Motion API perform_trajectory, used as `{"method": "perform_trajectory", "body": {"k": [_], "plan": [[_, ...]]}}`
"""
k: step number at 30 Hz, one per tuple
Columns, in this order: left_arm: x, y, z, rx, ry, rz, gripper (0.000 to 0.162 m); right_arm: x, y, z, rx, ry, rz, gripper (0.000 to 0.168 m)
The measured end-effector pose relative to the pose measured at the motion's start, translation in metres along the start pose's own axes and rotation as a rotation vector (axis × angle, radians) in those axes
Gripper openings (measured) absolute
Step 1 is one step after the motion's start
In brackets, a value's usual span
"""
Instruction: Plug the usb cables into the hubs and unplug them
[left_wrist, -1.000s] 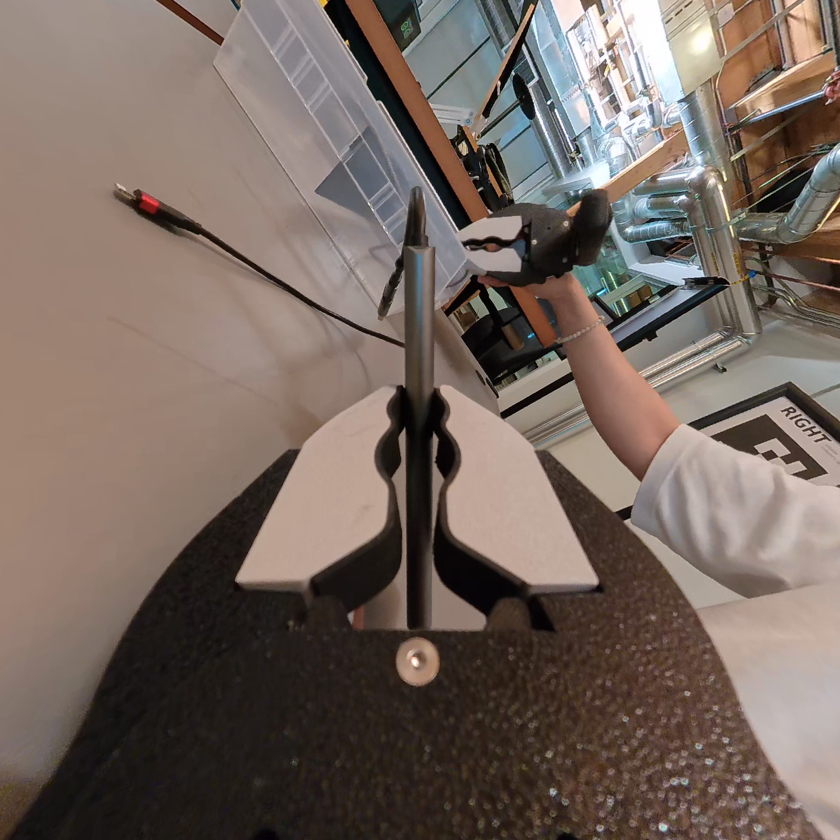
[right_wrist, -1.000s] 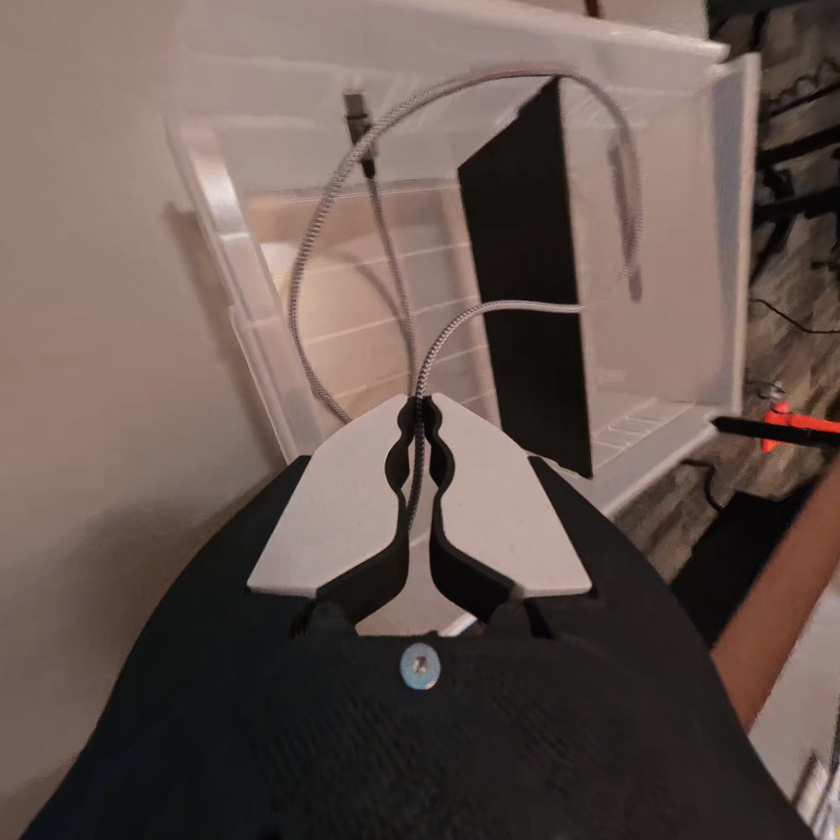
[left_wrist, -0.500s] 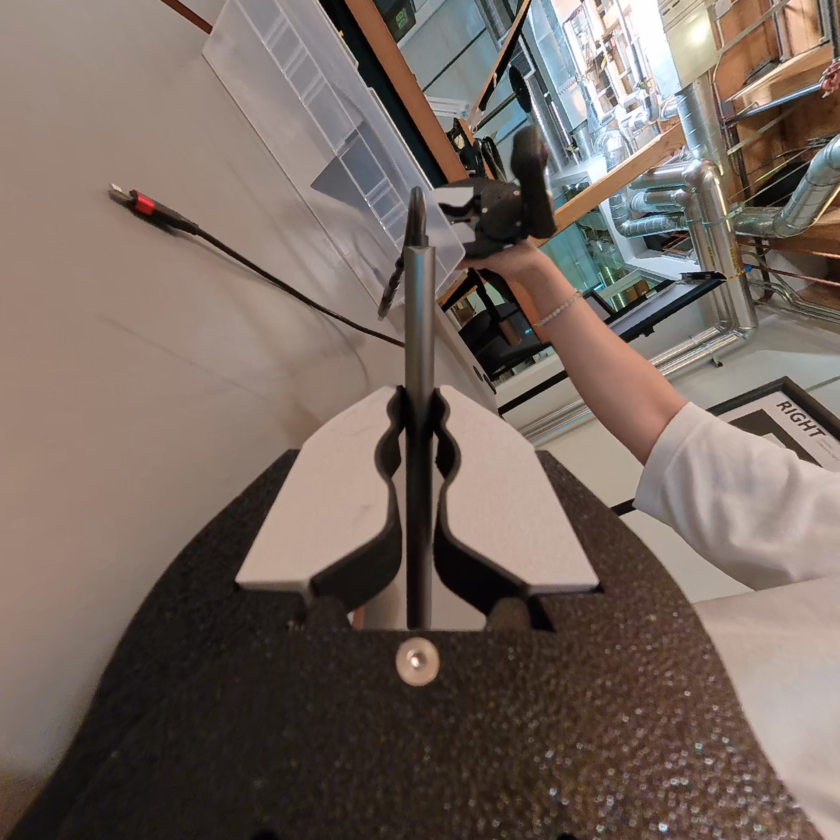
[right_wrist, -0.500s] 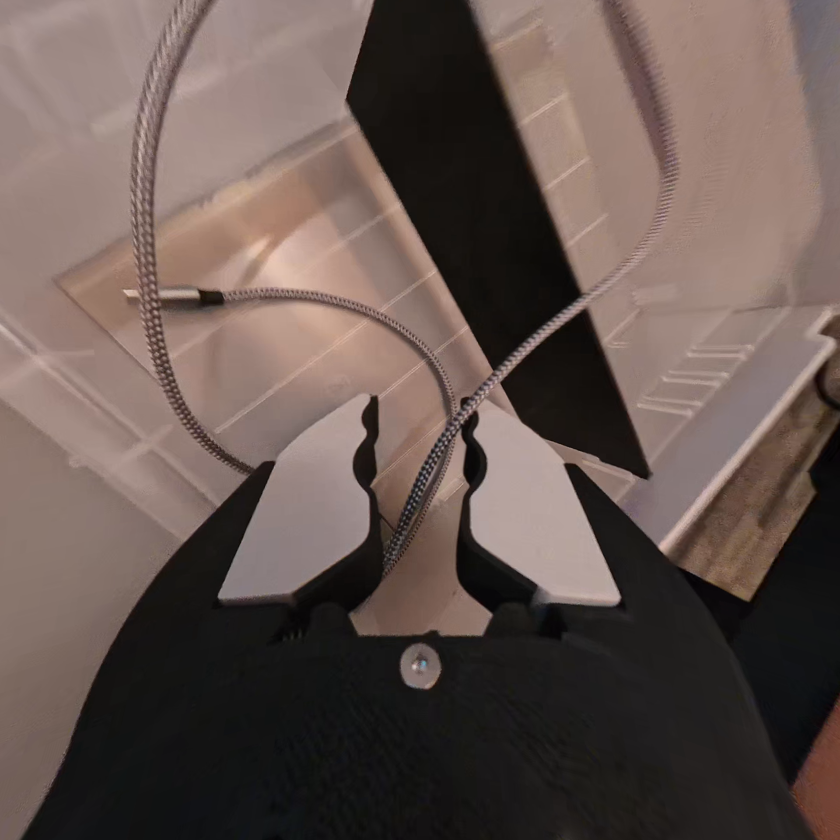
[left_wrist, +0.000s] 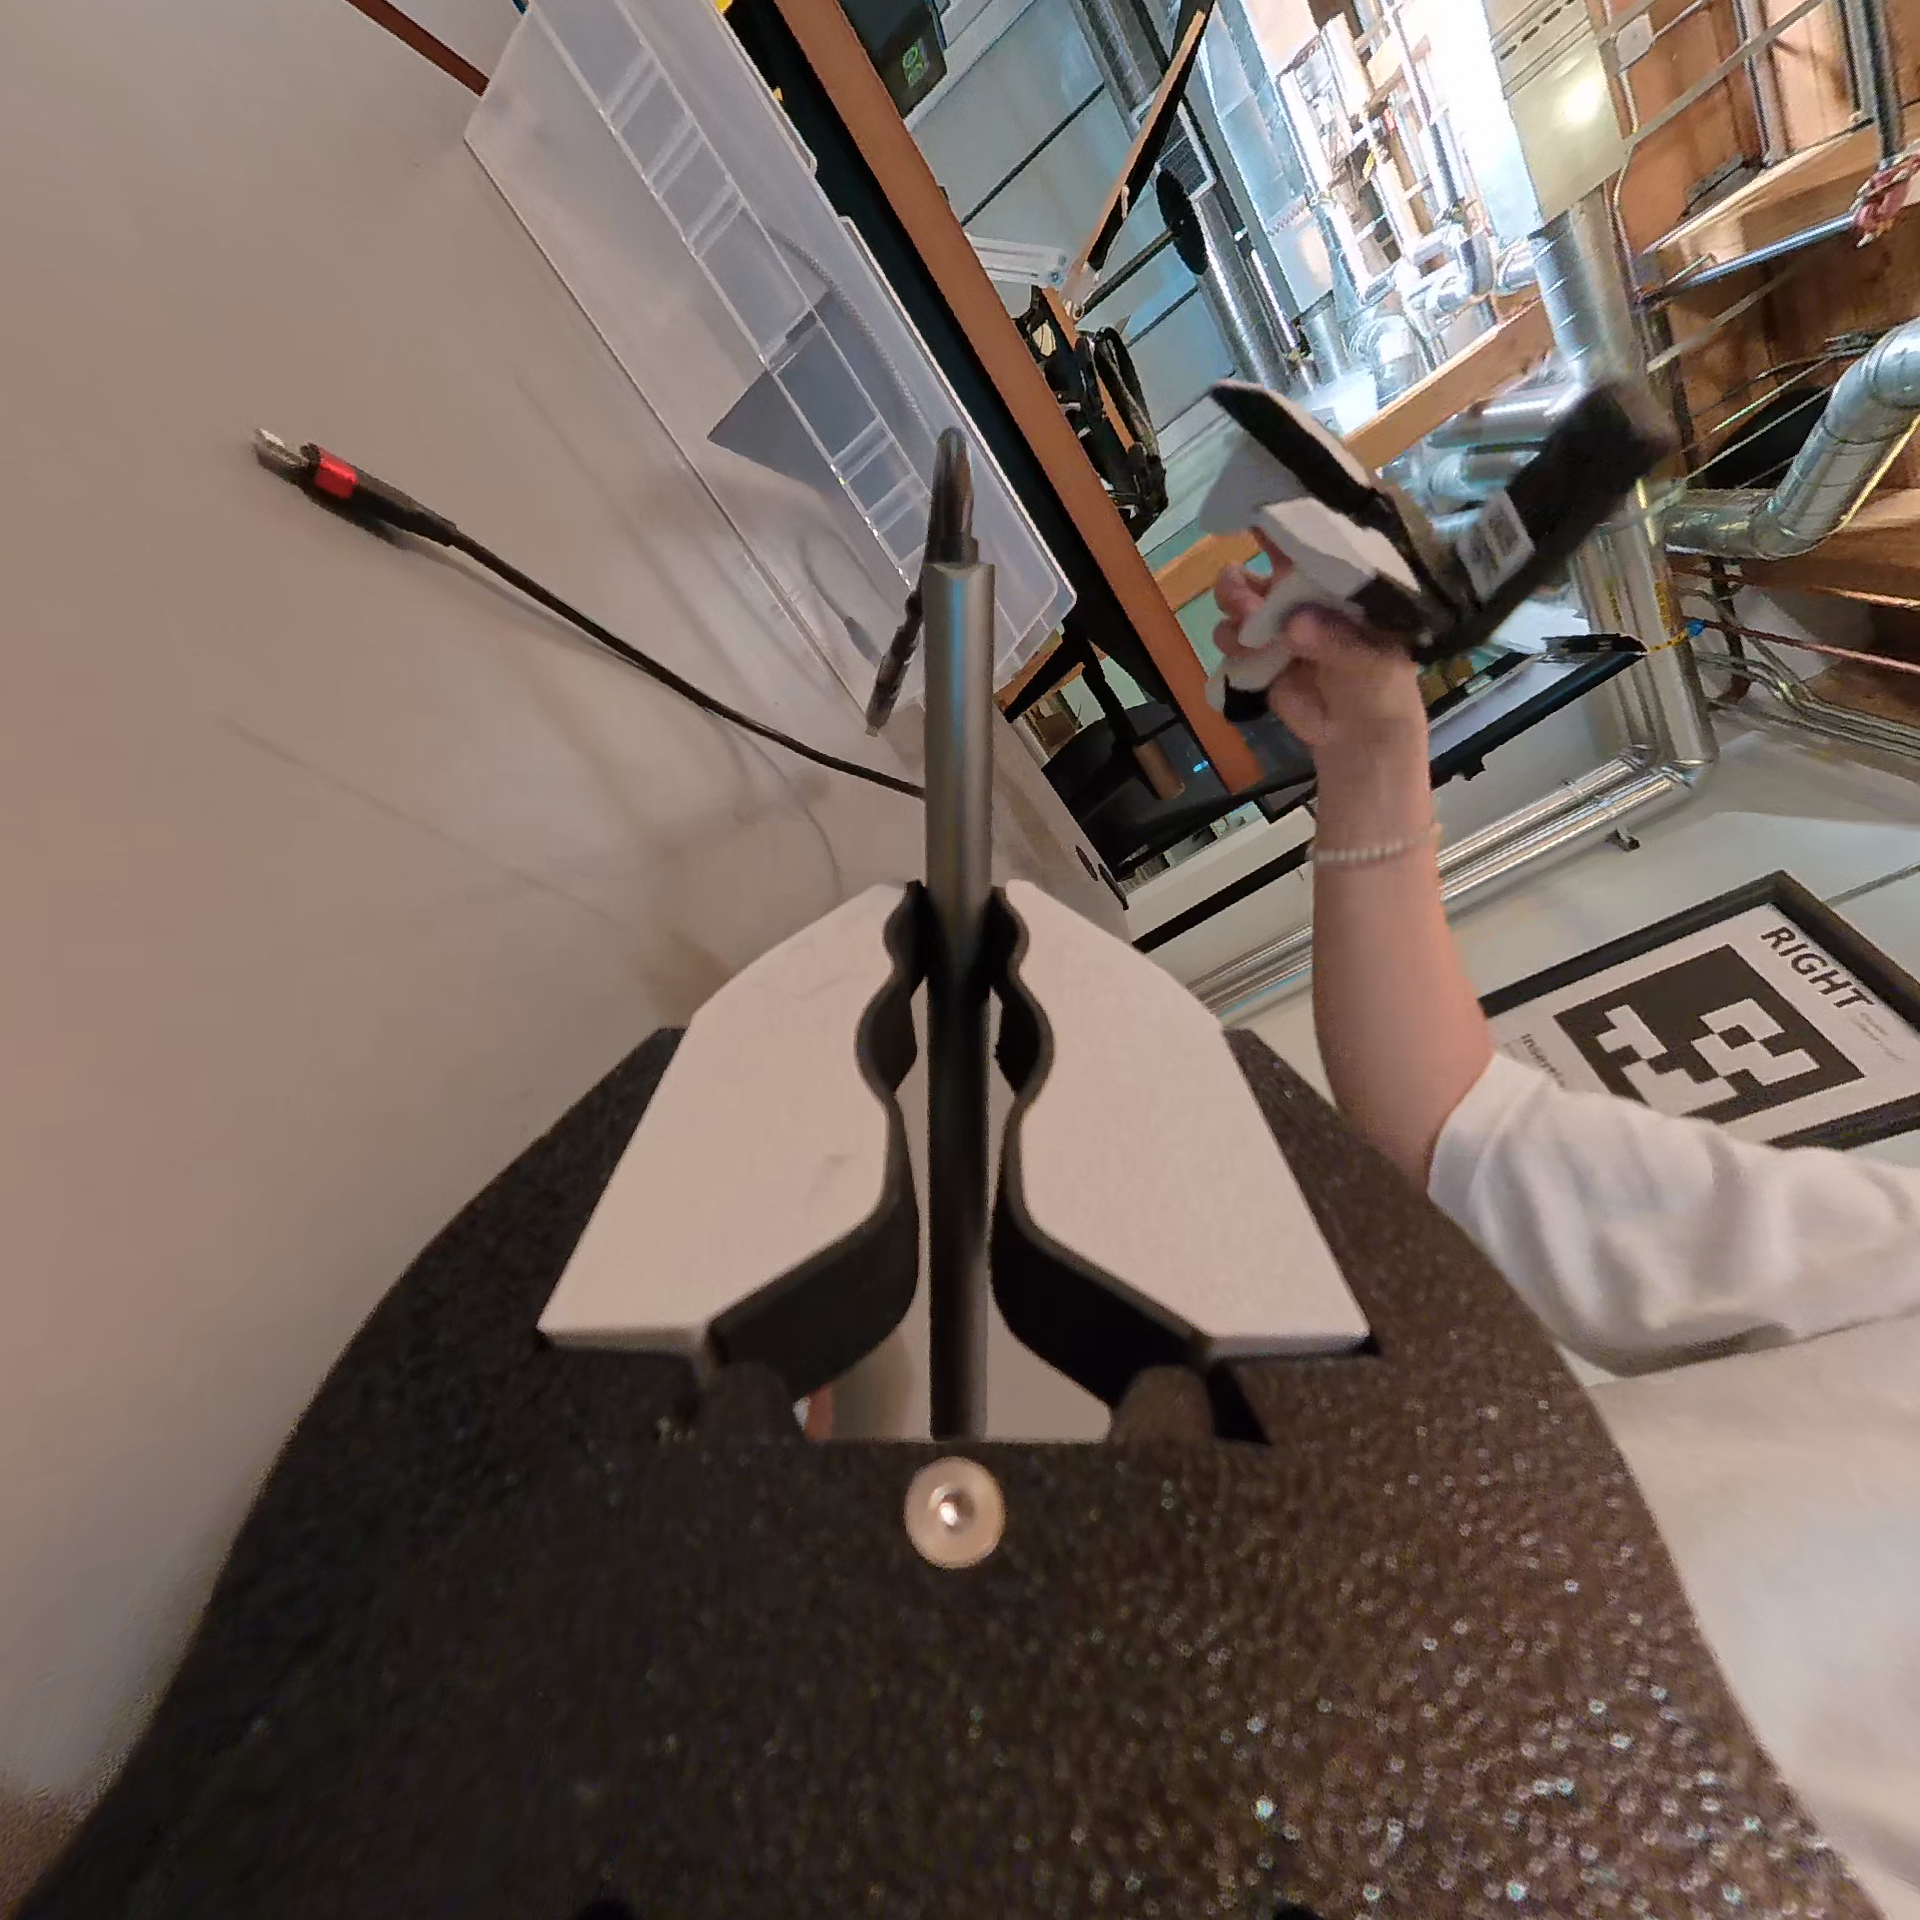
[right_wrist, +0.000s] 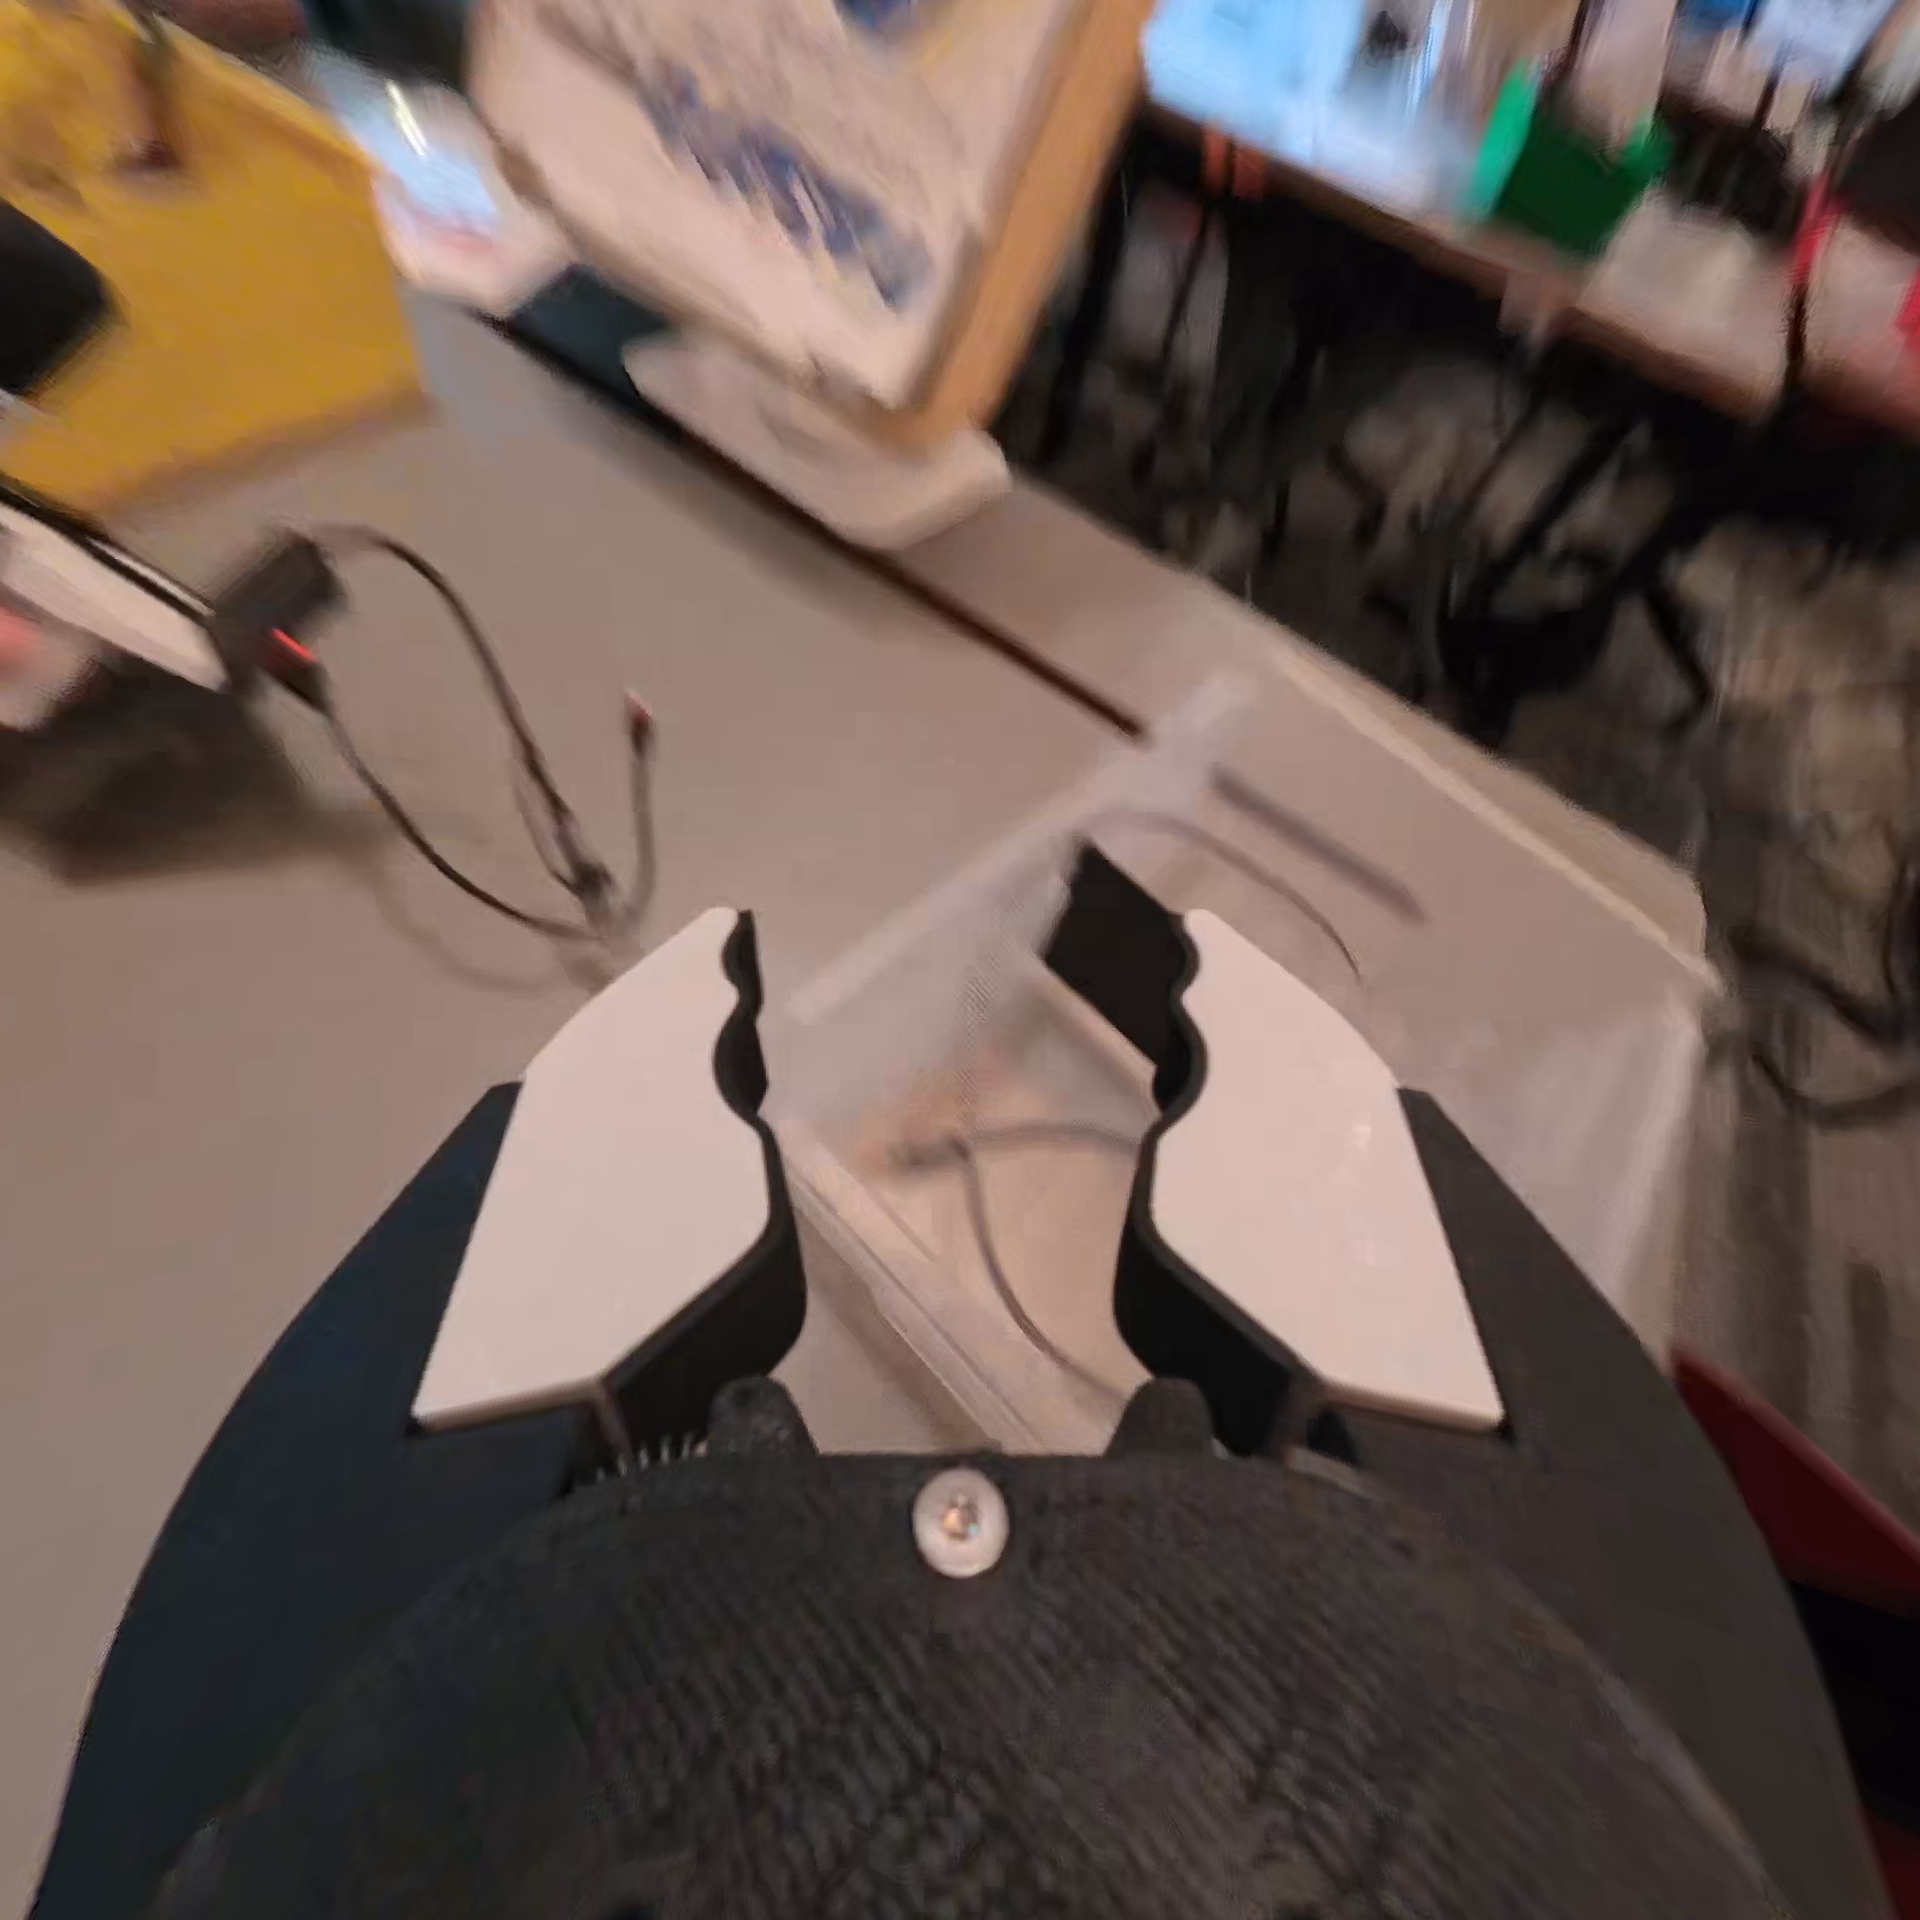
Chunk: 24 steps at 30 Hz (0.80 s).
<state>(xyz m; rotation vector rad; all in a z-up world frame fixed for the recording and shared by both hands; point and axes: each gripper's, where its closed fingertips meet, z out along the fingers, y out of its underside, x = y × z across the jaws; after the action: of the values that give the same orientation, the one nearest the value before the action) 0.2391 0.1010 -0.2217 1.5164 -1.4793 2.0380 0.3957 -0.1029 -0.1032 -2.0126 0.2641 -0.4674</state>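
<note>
My left gripper (left_wrist: 956, 906) is shut on a slim dark grey hub (left_wrist: 958, 748), seen edge-on and pointing forward; a short braided lead (left_wrist: 896, 665) hangs from its far end. A black USB cable with a red-collared plug (left_wrist: 324, 480) lies on the pale table (left_wrist: 312, 883) to the left. My right gripper (right_wrist: 966, 925) is open and empty above a clear plastic bin (right_wrist: 894, 1257). A braided grey cable (right_wrist: 987, 1153) lies loose inside the bin. The right gripper also shows in the left wrist view (left_wrist: 1320, 520), held up in a hand to the right.
The clear bin (left_wrist: 727, 312) sits at the table's far edge, with a black divider (right_wrist: 1112, 935) inside. Black cables (right_wrist: 520, 790) trail over the table (right_wrist: 831, 675). A yellow object (right_wrist: 208, 312) and a cardboard box (right_wrist: 831, 208) stand beyond. The right wrist view is blurred. Spacing between my two grippers at the tips: around 30 cm.
My right gripper opened and let go of the braided cable, which now lies in the bin, then swung up and away. My left gripper still holds the hub in place.
</note>
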Motion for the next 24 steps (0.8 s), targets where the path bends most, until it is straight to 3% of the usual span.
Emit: {"method": "perform_trajectory", "body": {"k": [2,4,7,10,12,15,19,24], "plan": [[0.002,-0.001,0.0,0.014,0.025,-0.029,0.009,-0.054,-0.027,0.006,0.181,-0.051,-0.075,0.056],[0.005,-0.003,0.0,0.03,0.06,-0.071,0.009,-0.111,-0.04,0.022,0.286,-0.134,-0.163,0.049],[0.009,-0.001,0.001,0.024,0.094,-0.097,0.009,-0.166,-0.03,0.062,0.234,-0.198,-0.308,0.049],[0.016,-0.003,0.002,0.05,0.163,-0.169,0.009,-0.199,-0.022,0.094,0.213,-0.252,-0.422,0.036],[0.023,-0.008,0.002,0.084,0.227,-0.219,0.01,-0.205,-0.013,0.111,0.164,-0.249,-0.435,0.035],[0.032,-0.012,0.001,0.111,0.292,-0.26,0.01,-0.211,-0.017,0.122,0.227,-0.256,-0.395,0.029],[0.036,-0.008,0.005,0.088,0.307,-0.276,0.009,-0.215,-0.02,0.128,0.289,-0.28,-0.371,0.016],[0.036,-0.006,0.007,0.078,0.32,-0.313,0.009,-0.215,-0.019,0.128,0.355,-0.288,-0.333,0.014]]}}
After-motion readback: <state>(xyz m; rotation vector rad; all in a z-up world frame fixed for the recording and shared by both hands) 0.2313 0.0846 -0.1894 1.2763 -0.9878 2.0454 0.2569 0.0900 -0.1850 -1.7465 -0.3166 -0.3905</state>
